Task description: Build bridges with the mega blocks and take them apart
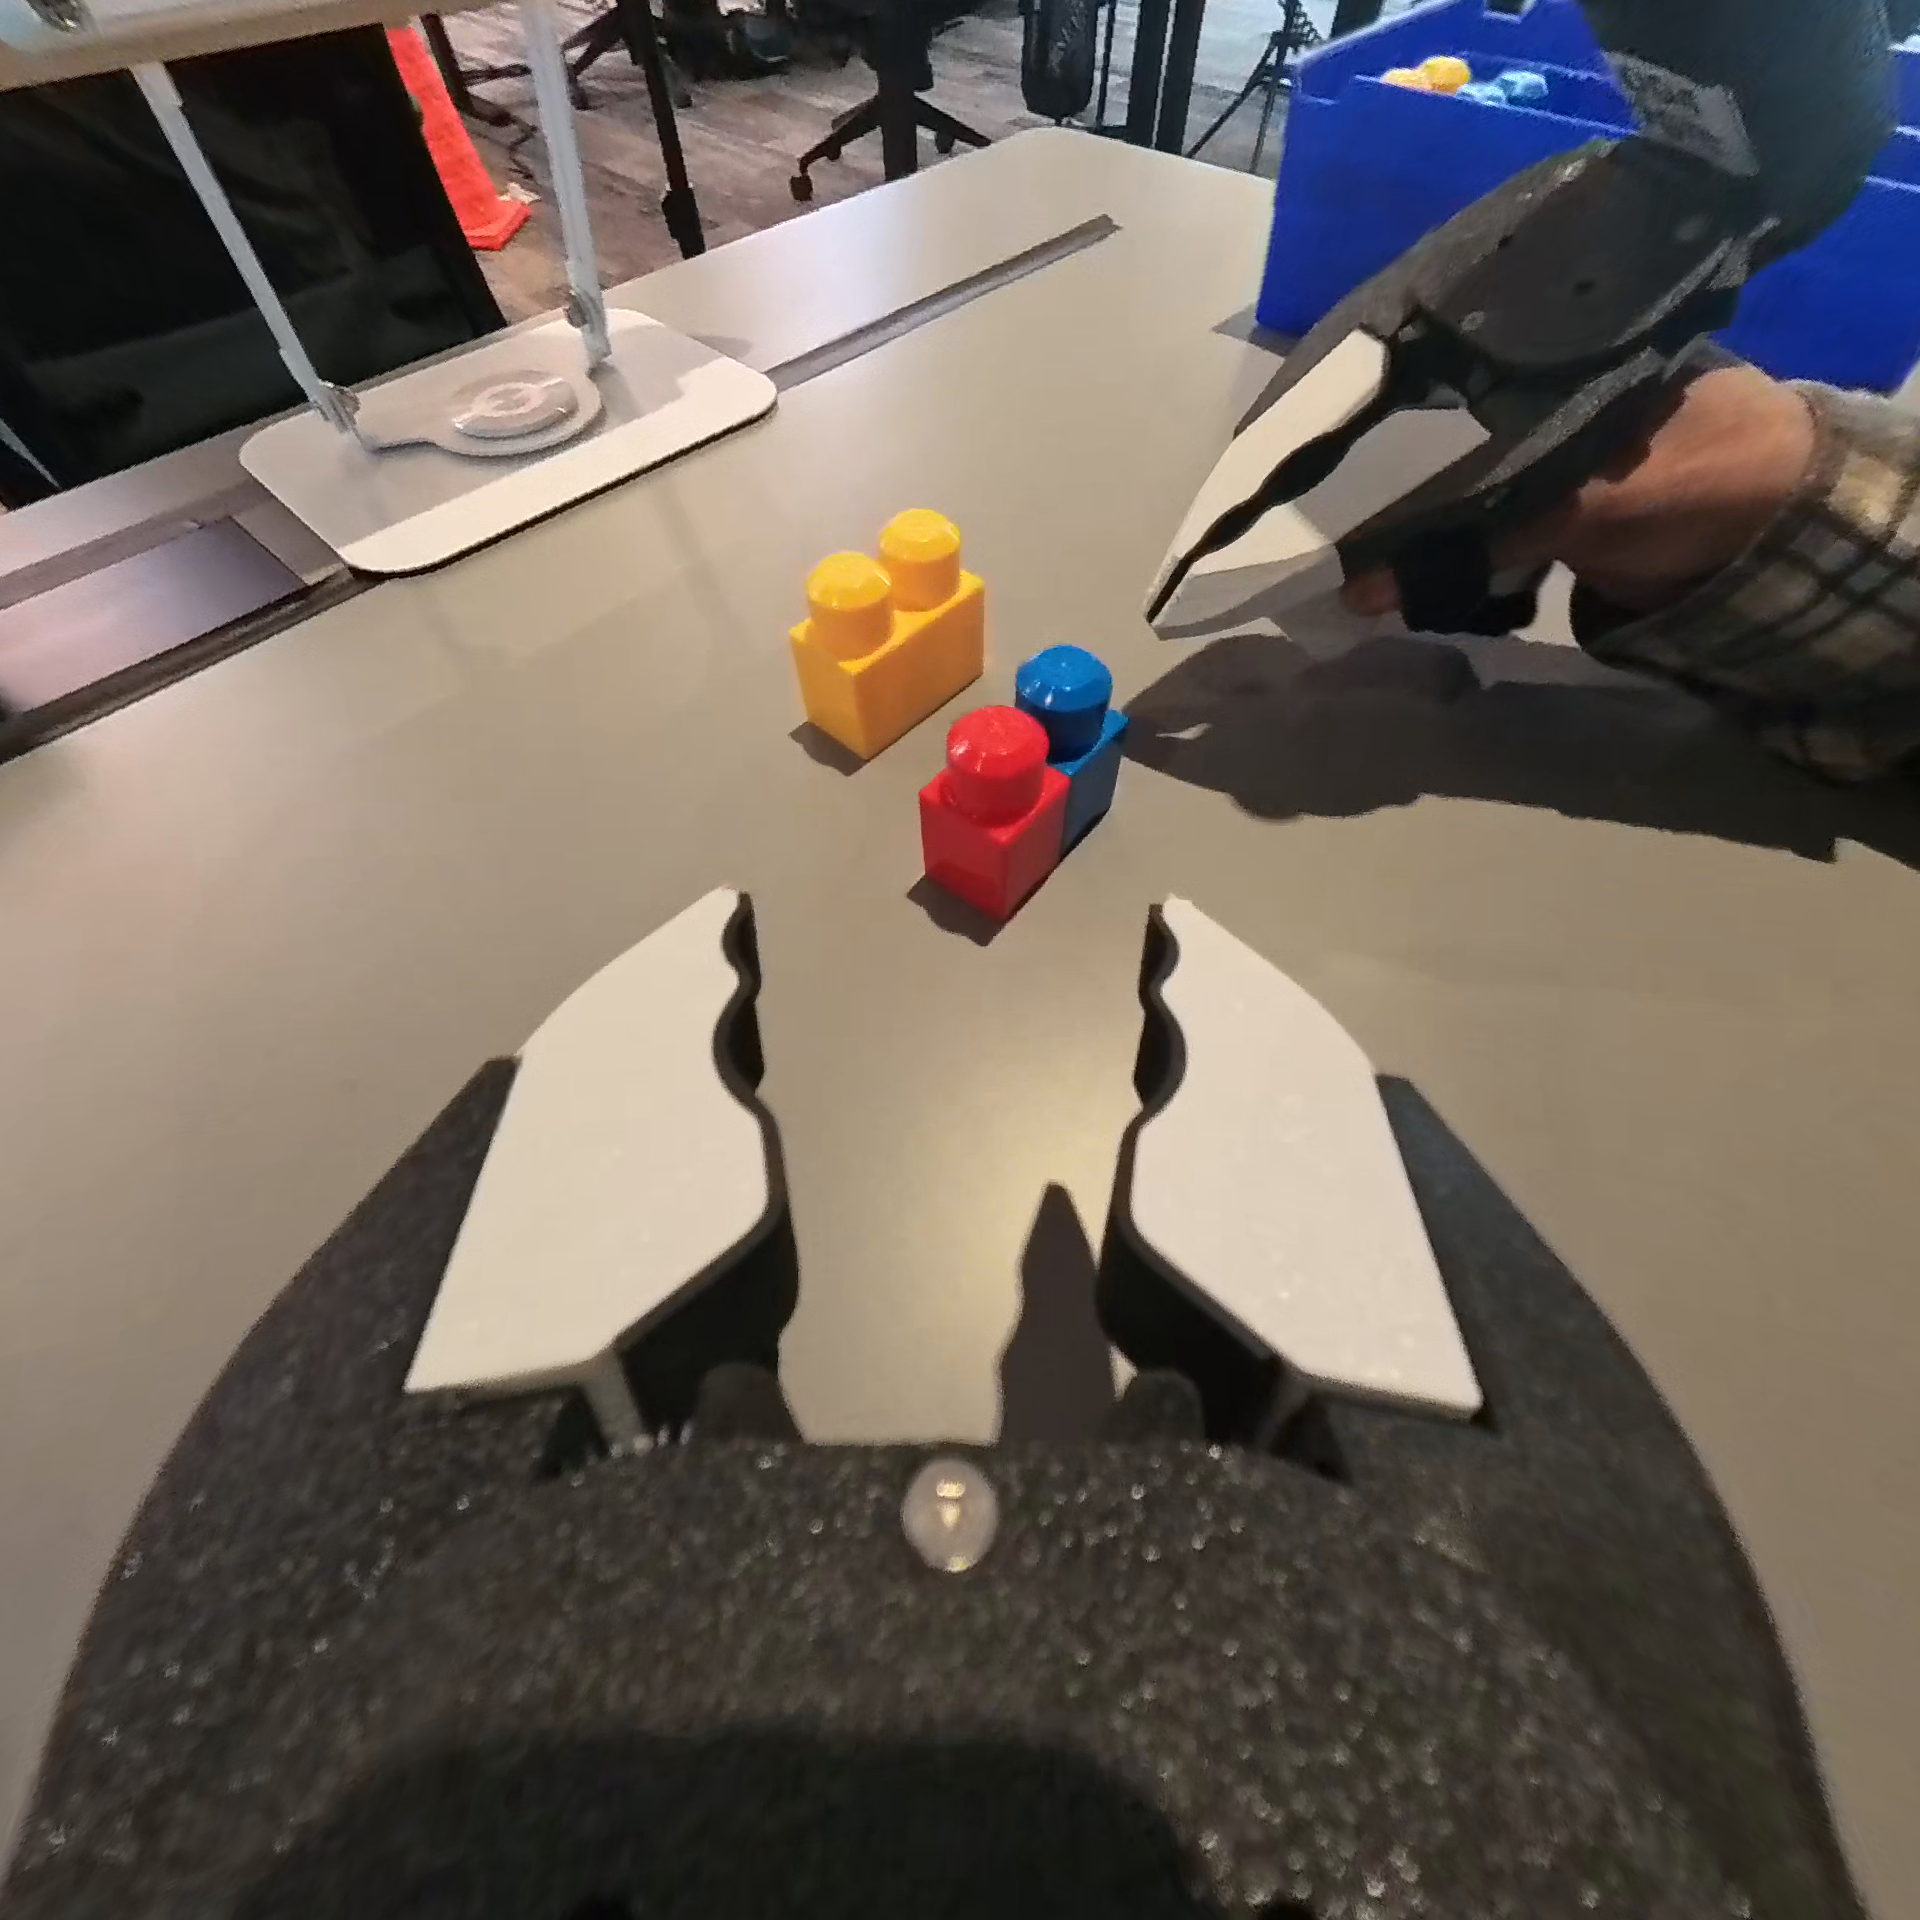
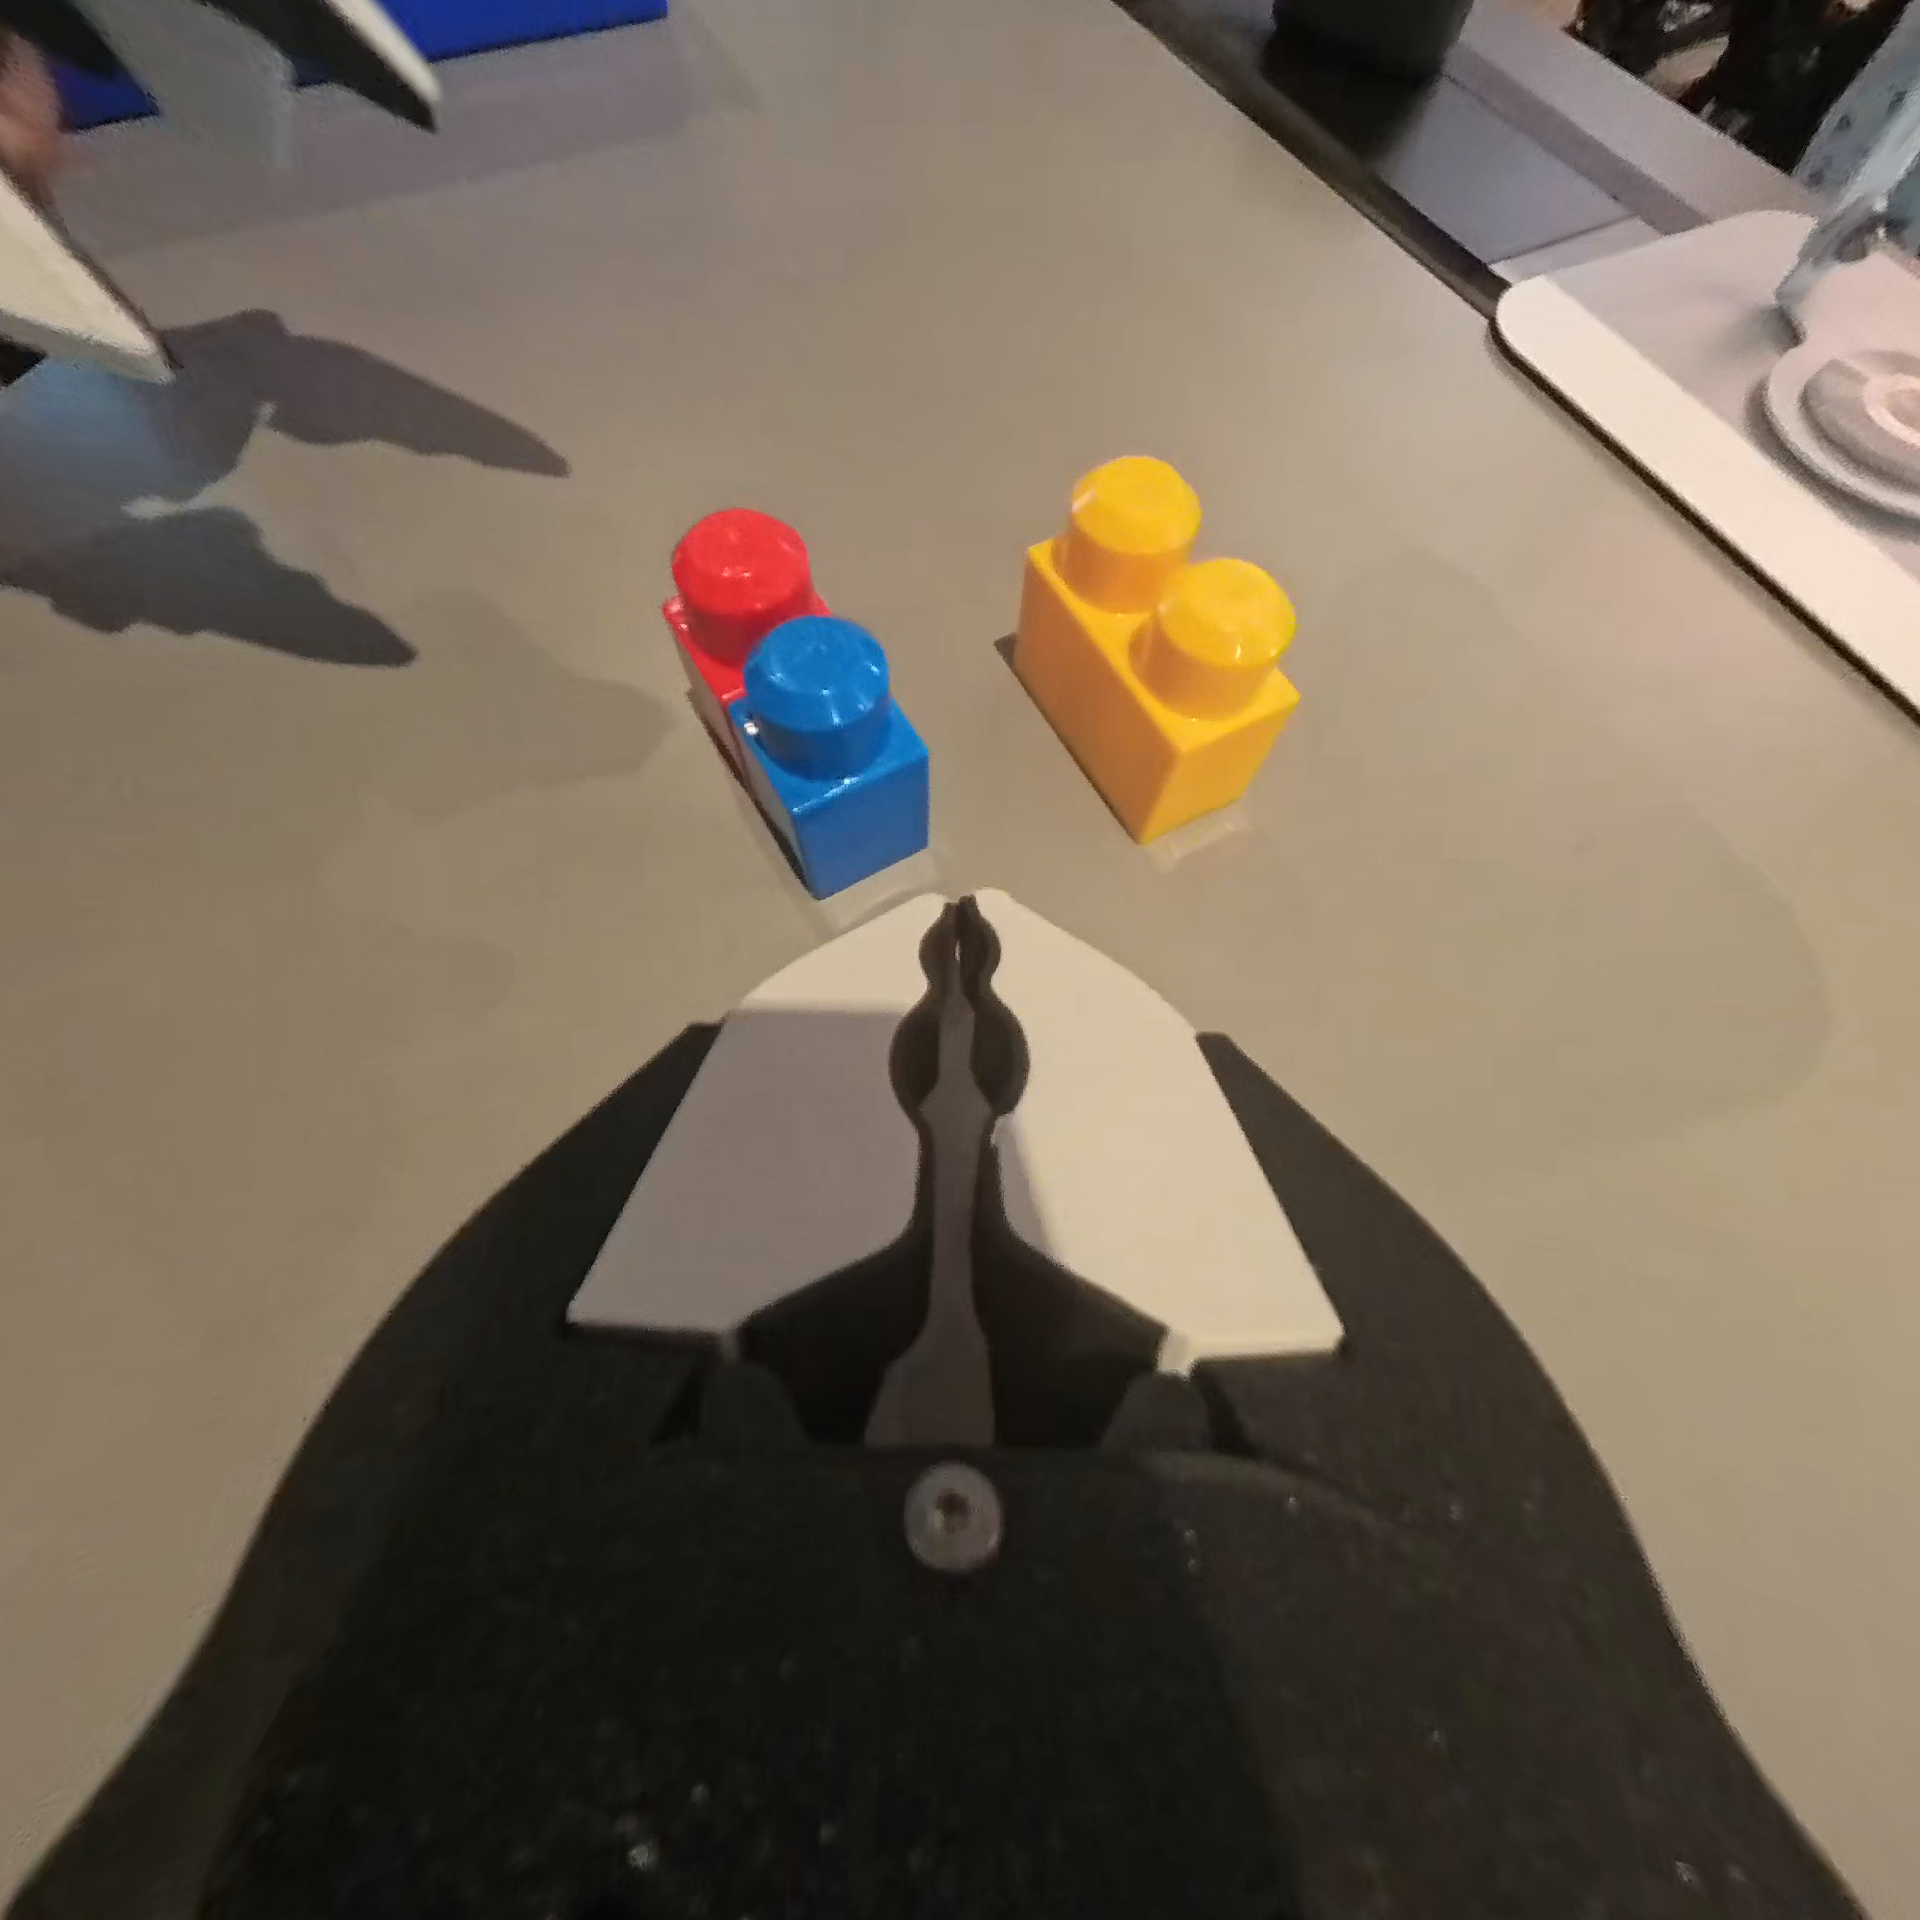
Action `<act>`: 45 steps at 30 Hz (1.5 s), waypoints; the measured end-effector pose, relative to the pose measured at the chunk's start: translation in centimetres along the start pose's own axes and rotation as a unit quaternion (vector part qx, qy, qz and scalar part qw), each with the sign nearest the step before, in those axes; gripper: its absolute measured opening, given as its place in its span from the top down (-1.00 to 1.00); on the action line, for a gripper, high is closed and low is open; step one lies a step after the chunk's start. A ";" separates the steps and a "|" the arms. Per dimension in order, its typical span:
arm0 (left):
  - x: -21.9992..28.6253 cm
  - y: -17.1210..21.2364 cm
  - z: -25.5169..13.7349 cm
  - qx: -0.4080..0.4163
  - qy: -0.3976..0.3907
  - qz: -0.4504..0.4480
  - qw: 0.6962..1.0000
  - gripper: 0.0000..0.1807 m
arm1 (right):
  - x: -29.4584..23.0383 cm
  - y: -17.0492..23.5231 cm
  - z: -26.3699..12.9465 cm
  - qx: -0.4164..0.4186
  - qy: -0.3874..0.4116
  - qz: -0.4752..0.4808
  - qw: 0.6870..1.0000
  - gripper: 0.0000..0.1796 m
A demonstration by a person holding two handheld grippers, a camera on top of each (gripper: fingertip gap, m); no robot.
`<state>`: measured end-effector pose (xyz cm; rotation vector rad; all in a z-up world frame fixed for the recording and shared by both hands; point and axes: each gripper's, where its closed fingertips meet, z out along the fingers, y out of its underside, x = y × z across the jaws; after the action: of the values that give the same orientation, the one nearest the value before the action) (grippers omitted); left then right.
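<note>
Left wrist view: blue bin (image 1: pixel 1558 187) stands beyond yellow block (image 1: pixel 894 644).

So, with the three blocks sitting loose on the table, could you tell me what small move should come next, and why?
Probably ease the open left gripper forward around the red one-stud plastic block and draw it away from the blue one-stud block. The two stand pressed together, leaving no gap for the yellow two-stud block to span. The right gripper is shut and empty.

2 single-stud blocks (image 1: pixel 1023 795) touching, on table (image 1: pixel 416 883); double-stud block (image 1: pixel 888 634) just beside, apart.
</note>
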<state>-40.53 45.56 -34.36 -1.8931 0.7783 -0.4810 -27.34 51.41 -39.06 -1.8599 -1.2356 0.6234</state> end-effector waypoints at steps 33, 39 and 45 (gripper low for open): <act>-7.2 -3.3 -0.8 0.125 0.012 0.053 0.991 0.33 | -3.9 -0.9 7.0 -0.070 -0.186 -0.130 0.971 0.33; -7.1 -3.2 -0.5 0.121 0.013 0.054 0.991 0.33 | -4.4 -1.0 7.3 -0.072 -0.196 -0.134 0.969 0.55; -7.4 -3.1 -0.5 0.119 0.005 0.055 0.991 0.33 | -4.5 -1.5 7.3 -0.068 -0.178 -0.104 0.976 0.56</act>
<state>-45.22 51.31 -31.30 -1.6199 0.7904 -0.4925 -35.39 50.12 -42.01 -1.7442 -1.7190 0.7952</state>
